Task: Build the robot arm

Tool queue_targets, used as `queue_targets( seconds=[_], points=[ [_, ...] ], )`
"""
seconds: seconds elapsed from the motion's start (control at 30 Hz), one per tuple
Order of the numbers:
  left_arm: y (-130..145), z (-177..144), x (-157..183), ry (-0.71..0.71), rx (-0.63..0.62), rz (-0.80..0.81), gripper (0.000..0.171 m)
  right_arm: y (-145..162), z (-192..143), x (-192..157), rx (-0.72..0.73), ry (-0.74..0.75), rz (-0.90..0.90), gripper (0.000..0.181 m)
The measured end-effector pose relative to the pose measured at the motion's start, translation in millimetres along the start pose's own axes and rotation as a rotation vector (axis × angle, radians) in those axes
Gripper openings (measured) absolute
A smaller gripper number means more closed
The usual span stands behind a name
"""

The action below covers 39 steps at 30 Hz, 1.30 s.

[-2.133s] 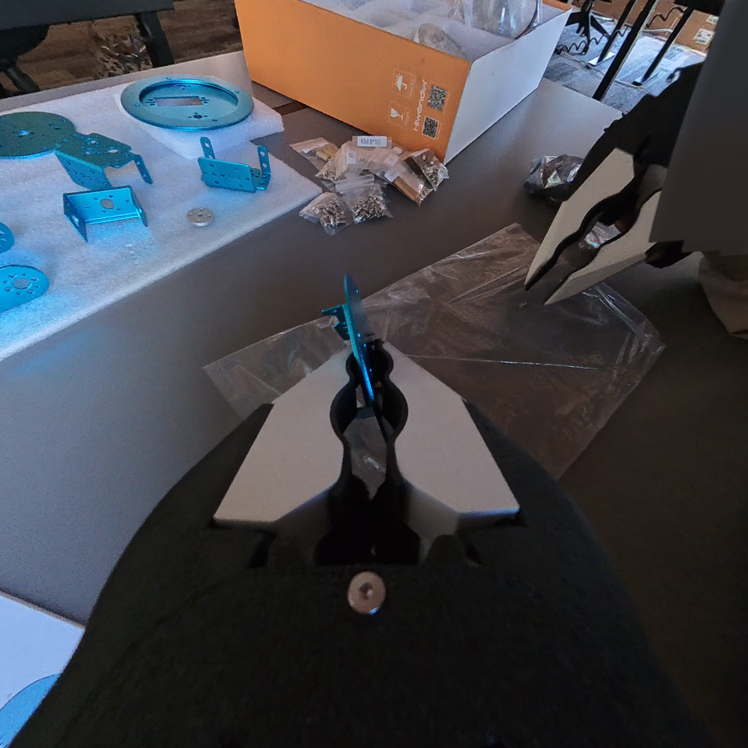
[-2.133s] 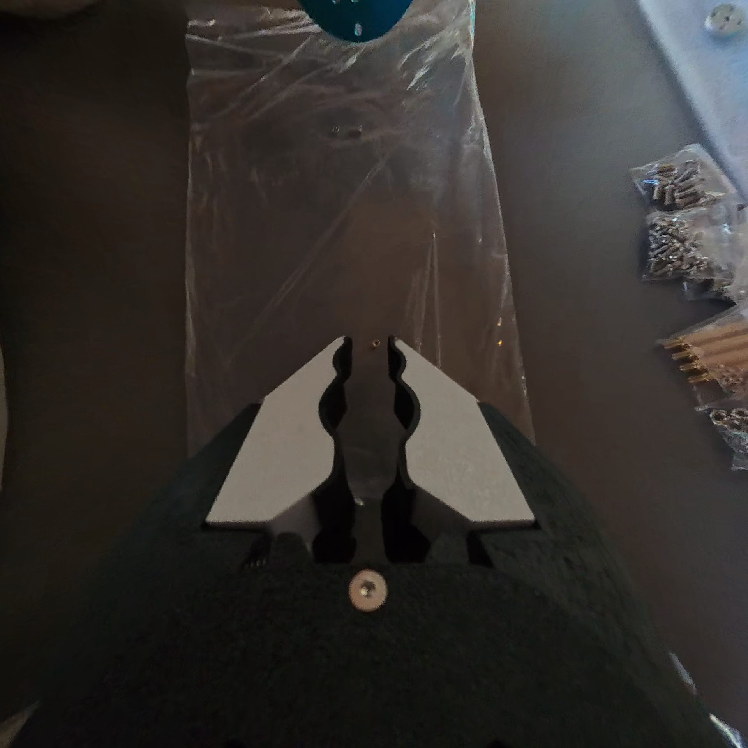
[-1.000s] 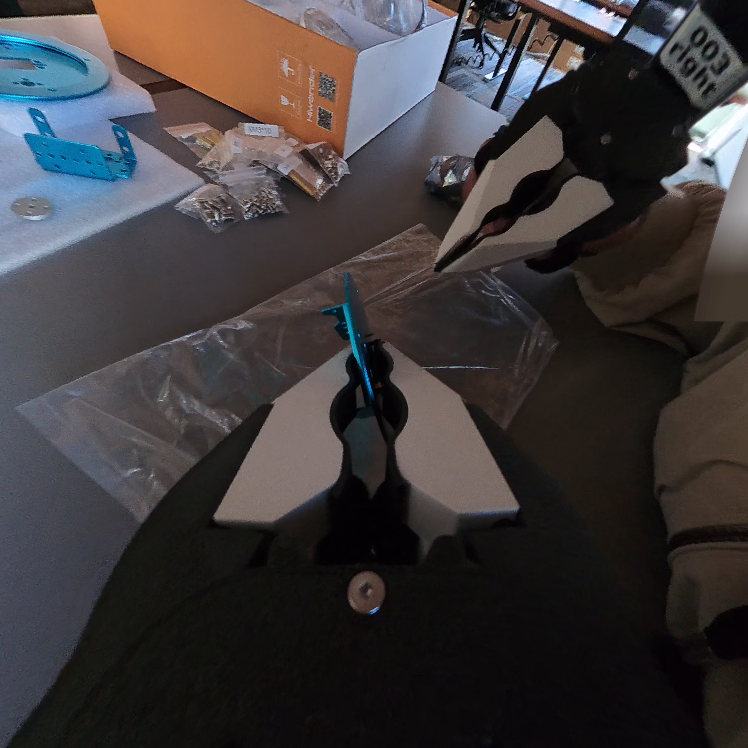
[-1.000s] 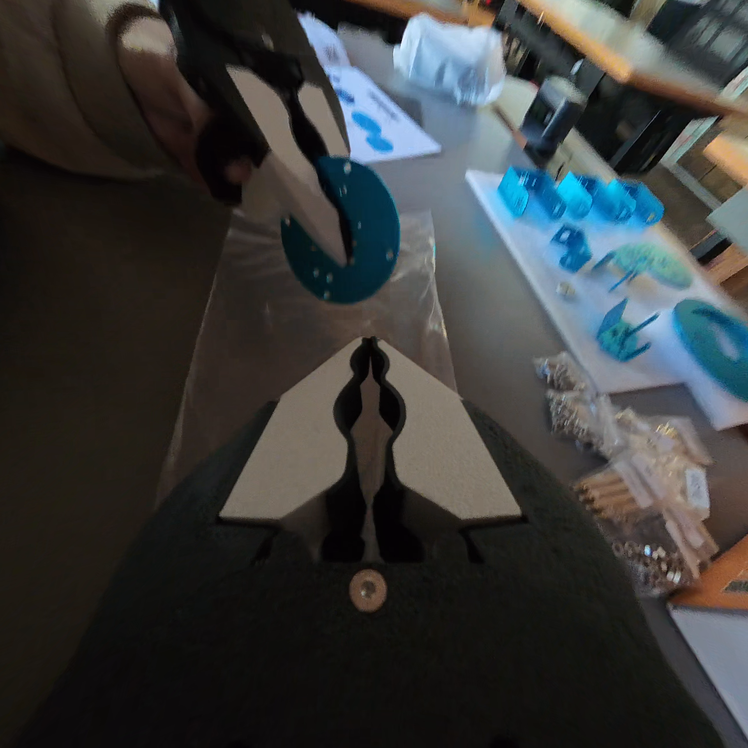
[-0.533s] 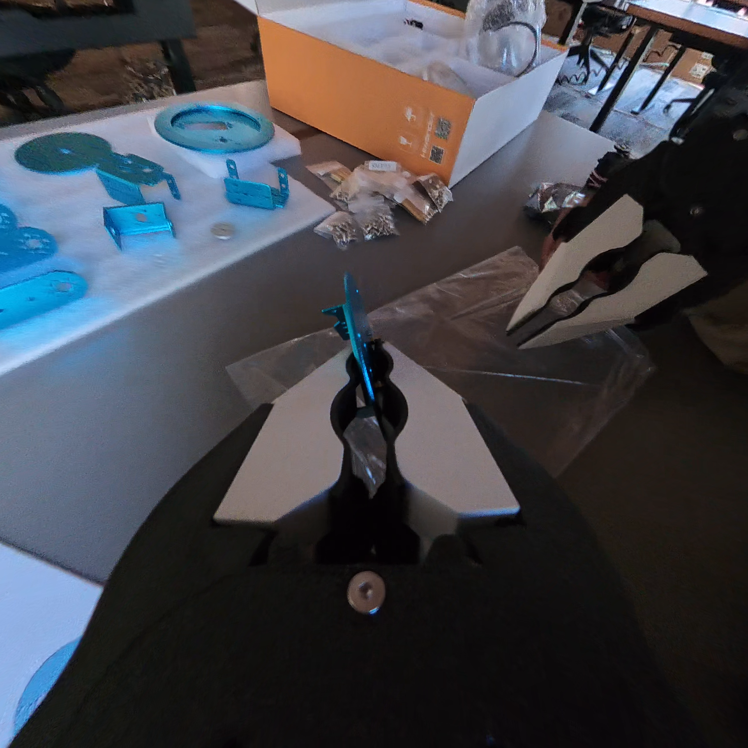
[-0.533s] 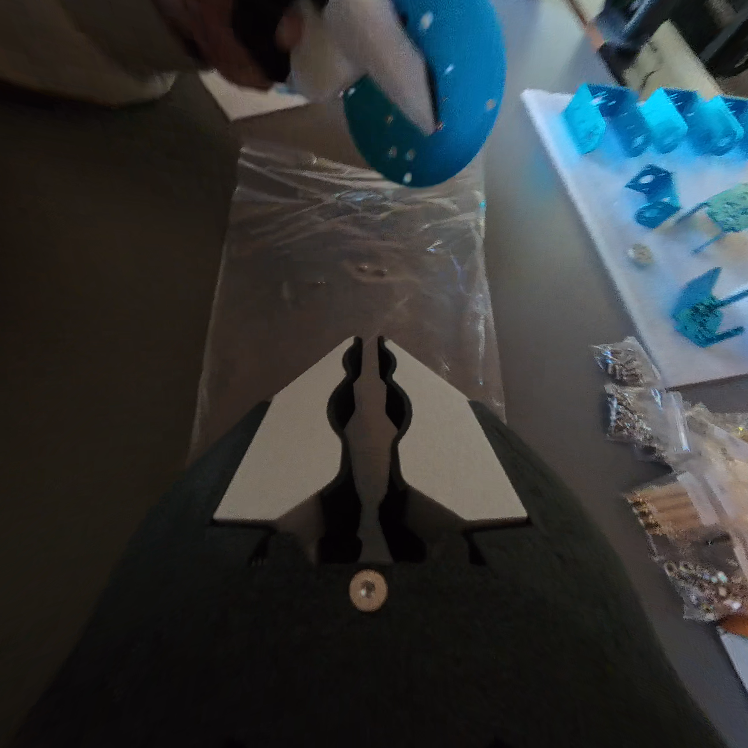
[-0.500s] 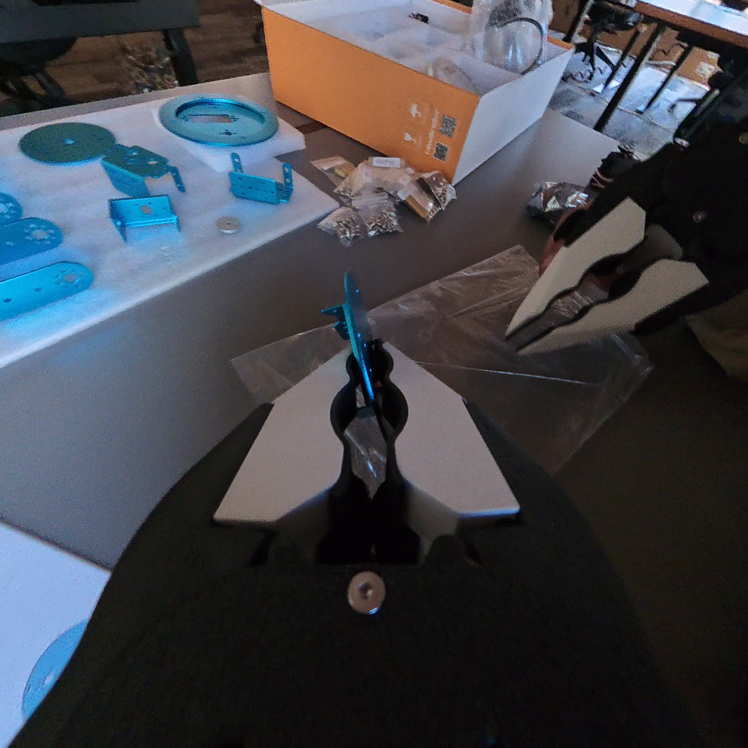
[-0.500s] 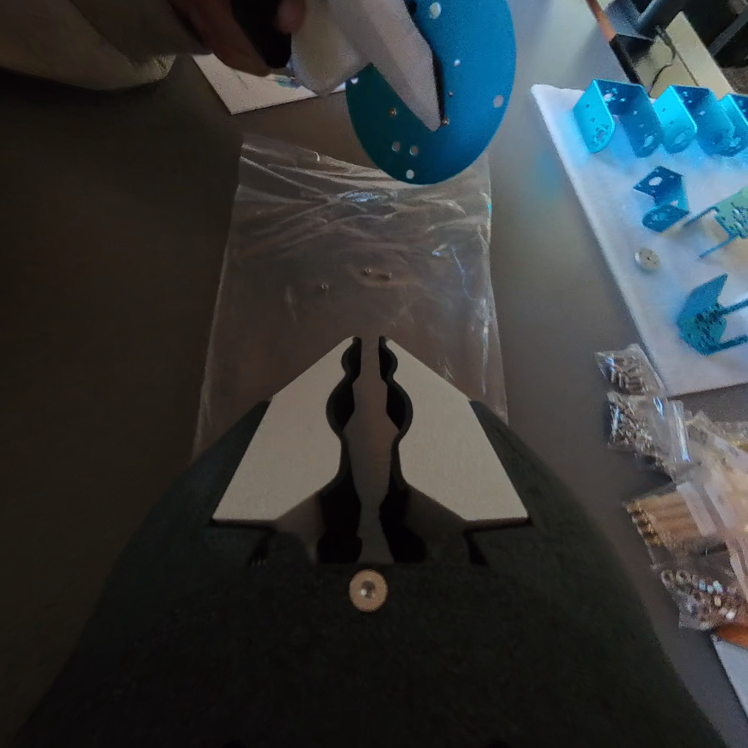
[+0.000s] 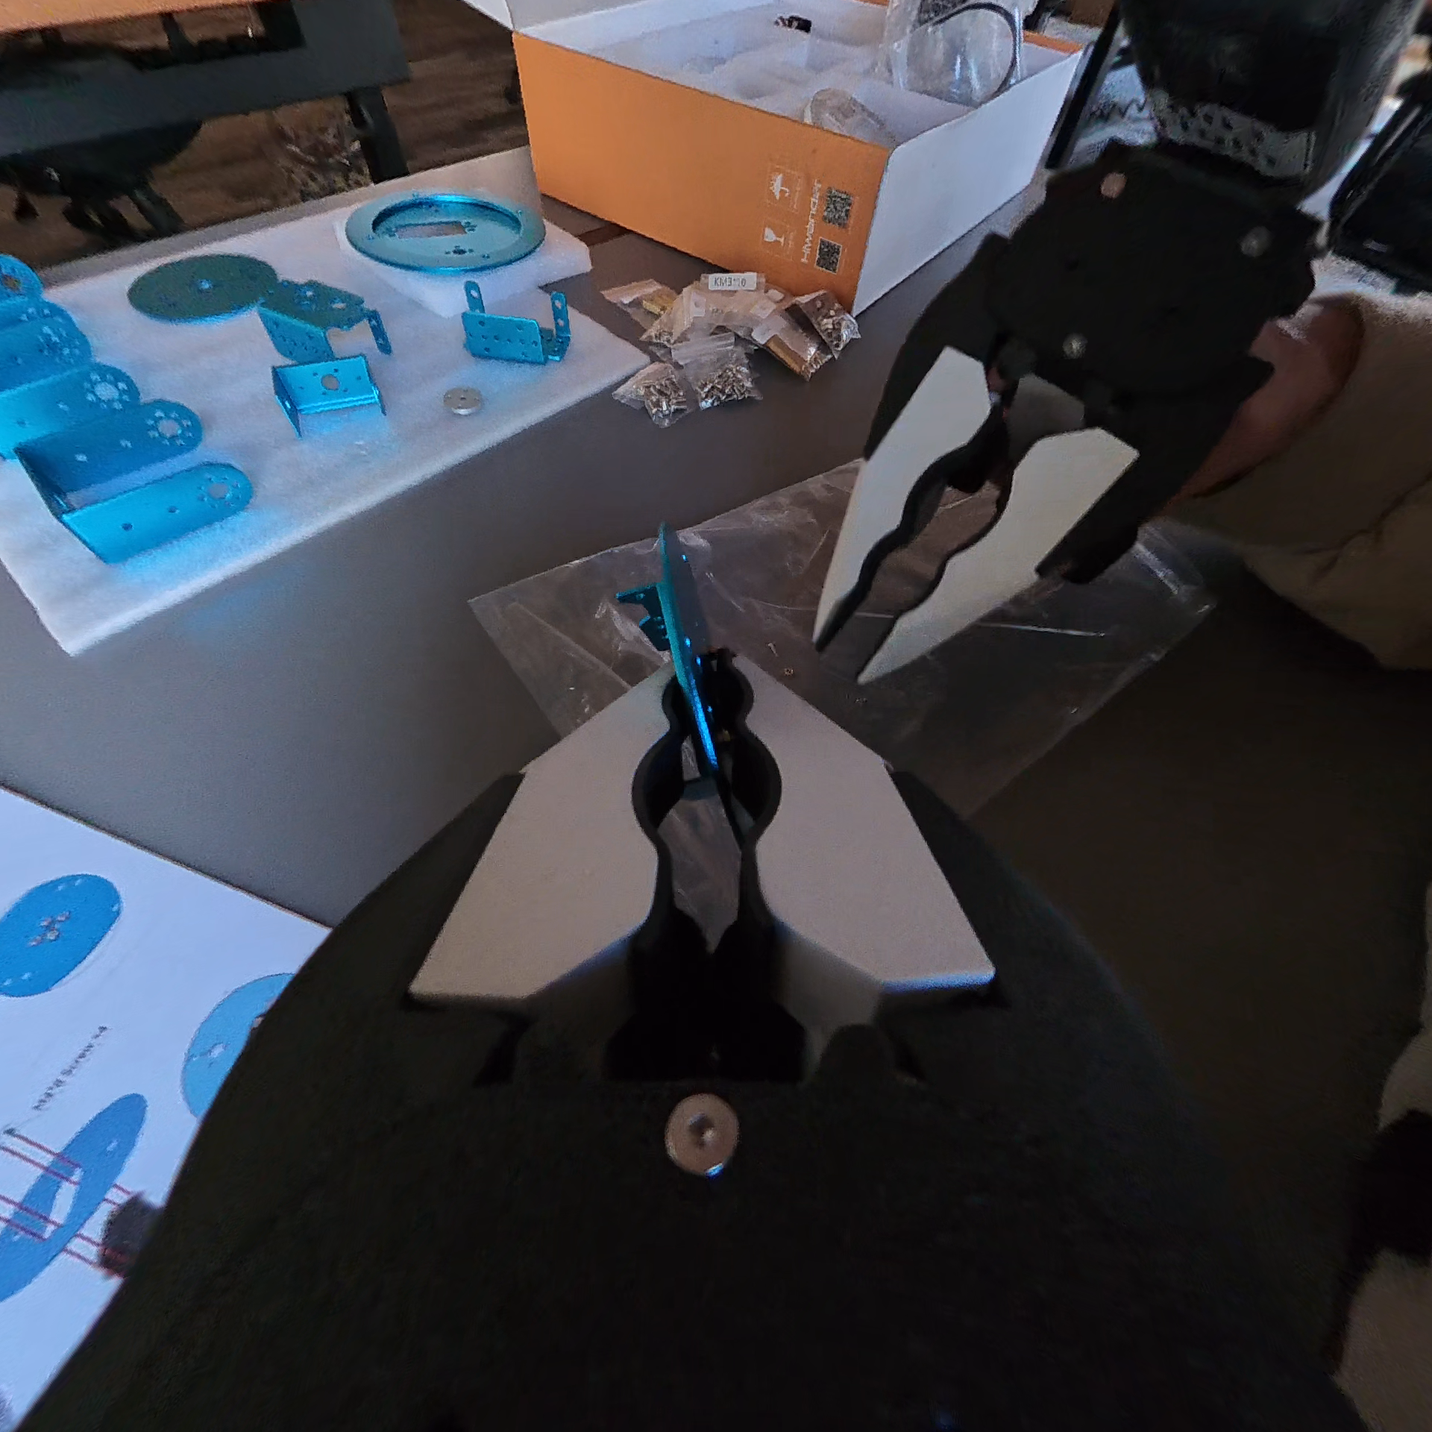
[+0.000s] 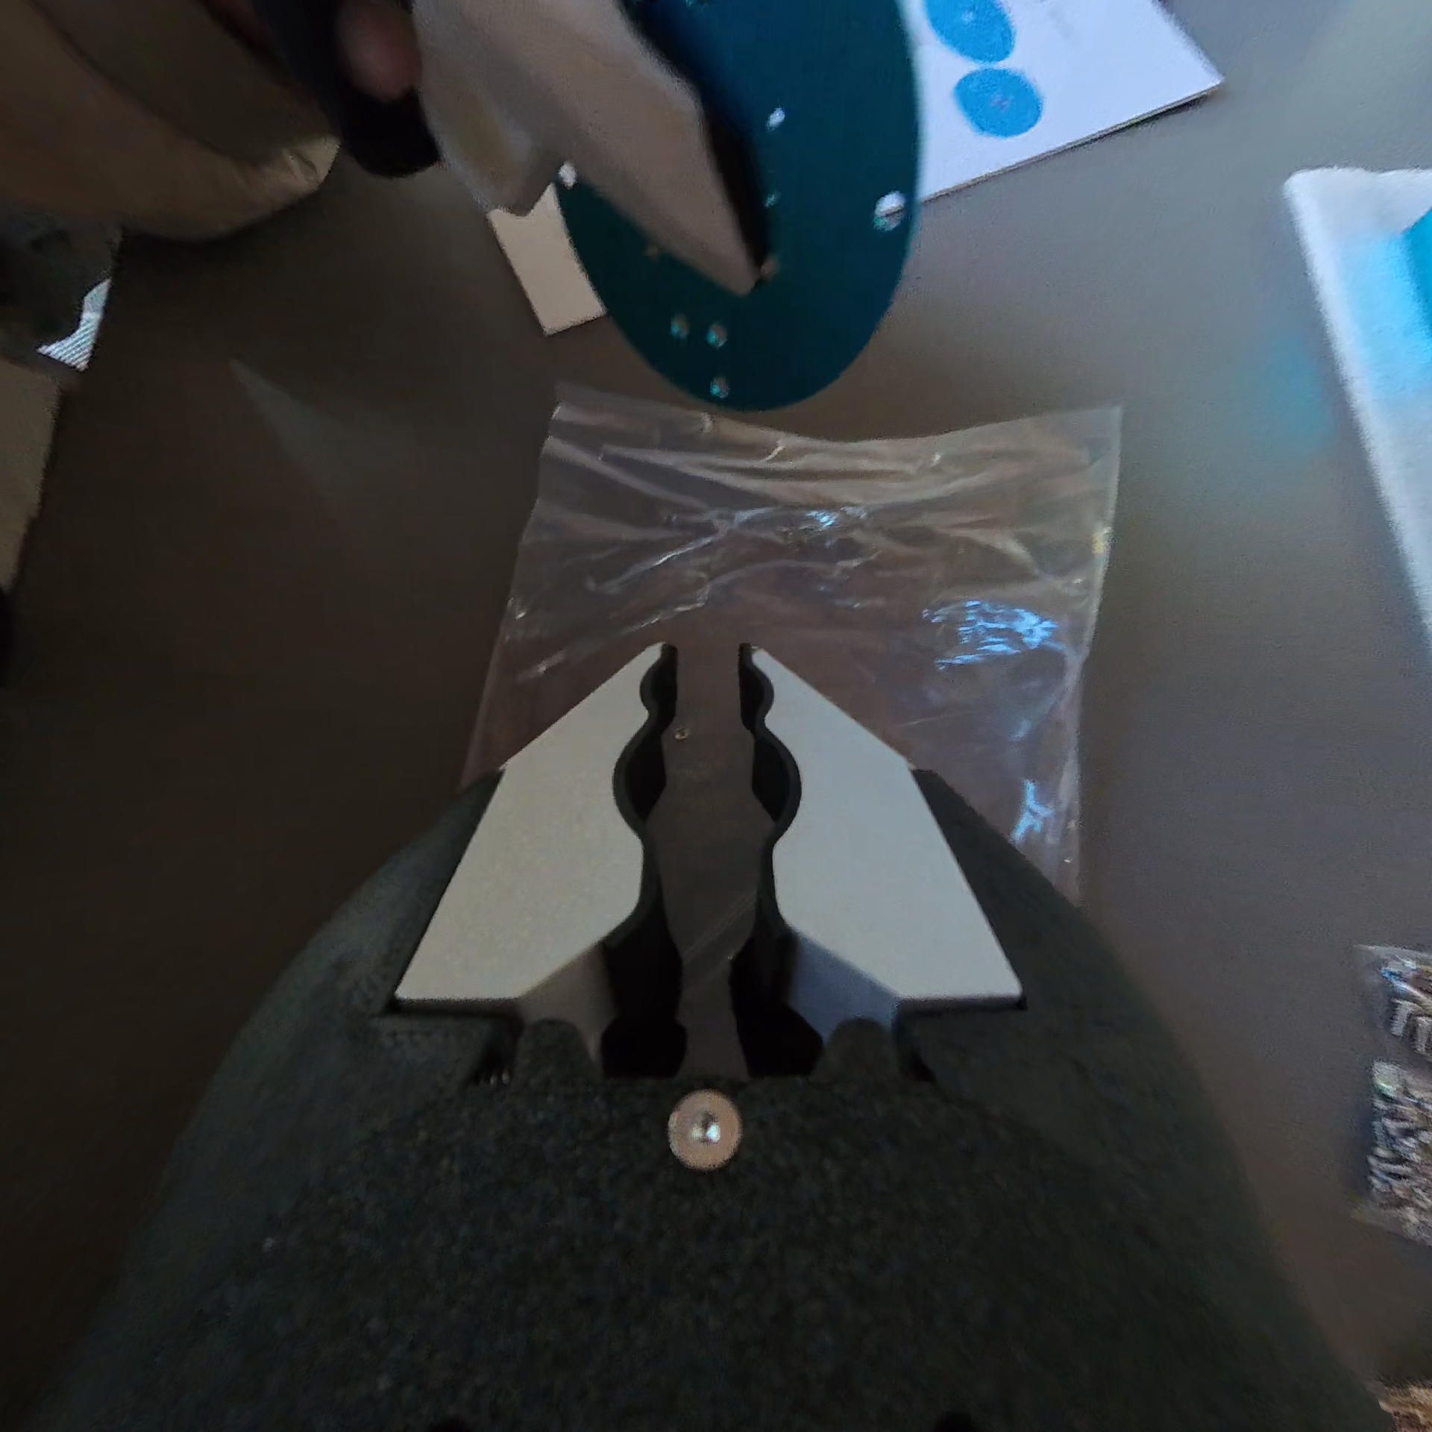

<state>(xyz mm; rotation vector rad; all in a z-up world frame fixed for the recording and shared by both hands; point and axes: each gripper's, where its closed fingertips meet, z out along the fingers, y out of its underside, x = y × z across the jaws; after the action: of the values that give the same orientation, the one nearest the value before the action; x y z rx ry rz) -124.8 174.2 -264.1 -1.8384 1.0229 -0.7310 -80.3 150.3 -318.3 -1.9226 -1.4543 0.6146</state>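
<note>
My left gripper [image 9: 701,674] is shut on a round blue metal disc [image 9: 682,620] with small holes, held on edge above a clear plastic bag [image 9: 1007,659] that lies flat on the grey table. In the right wrist view the disc [image 10: 806,232] hangs over the far end of the bag [image 10: 814,542], with the left gripper's fingers [image 10: 659,194] clamped on it. My right gripper [image 10: 703,651] is open and empty, pointing down at the bag's near part. A tiny screw [image 10: 680,732] lies on the bag between its fingers. The right gripper also shows in the left wrist view [image 9: 845,662].
A white foam sheet [image 9: 232,496] with several blue brackets and a blue ring [image 9: 443,231] lies at the left. An orange and white box [image 9: 697,139] stands behind. Small packets of screws [image 9: 728,341] lie near it. A printed paper sheet [image 9: 101,1007] lies near left. Left tips to right tips: about 8 cm.
My right gripper has opened wider and tipped down over the bag. The left gripper with the disc has shifted; the disc now looms closer in the right wrist view.
</note>
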Motion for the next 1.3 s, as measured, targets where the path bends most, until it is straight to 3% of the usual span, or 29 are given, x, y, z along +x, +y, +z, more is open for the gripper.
queue_targets(
  seconds=[0.2, 0.3, 0.4, 0.5, 0.63, 0.8, 0.9, 0.97, 1.0, 1.13, 1.3],
  points=[
    [1, -19, -25, -0.211, -0.030, 0.288, 0.003, -8, -20, 16, 0.103, 0.063, 0.055, 0.016],
    [3, -20, -1, -0.180, -0.027, 0.592, 0.003, -18, -22, 8, 0.164, -0.006, 0.082, 0.034],
    [11, -5, 9, -0.276, -0.075, 0.946, 0.003, -48, -32, -12, 0.319, -0.121, 0.097, 0.029],
    [5, 4, 7, -0.432, -0.093, 1.263, 0.003, -54, -43, -10, 0.376, -0.204, 0.224, 0.027],
    [-7, 12, 16, -0.531, -0.046, 1.441, 0.003, -56, -46, -3, 0.421, -0.357, 0.547, 0.040],
    [-20, 20, 24, -0.661, -0.010, 1.604, 0.003, -49, -47, -4, 0.436, -0.542, 0.818, 0.006],
    [-18, 30, 27, -0.674, -0.011, 1.540, 0.005, -41, -51, -1, 0.433, -0.603, 0.900, 0.002],
    [-8, 35, 30, -0.614, -0.031, 1.429, 0.033, -25, -50, 3, 0.376, -0.575, 0.904, 0.000],
    [-2, 35, 33, -0.554, -0.033, 1.341, 0.036, -16, -54, 8, 0.356, -0.560, 0.922, 0.000],
    [9, 21, 34, -0.378, 0.007, 0.975, 0.038, 25, -71, 30, 0.306, -0.482, 0.976, 0.000],
    [20, 15, 18, -0.157, -0.016, 0.526, 0.036, 57, -65, 21, 0.144, -0.446, 0.953, 0.000]
  ],
)
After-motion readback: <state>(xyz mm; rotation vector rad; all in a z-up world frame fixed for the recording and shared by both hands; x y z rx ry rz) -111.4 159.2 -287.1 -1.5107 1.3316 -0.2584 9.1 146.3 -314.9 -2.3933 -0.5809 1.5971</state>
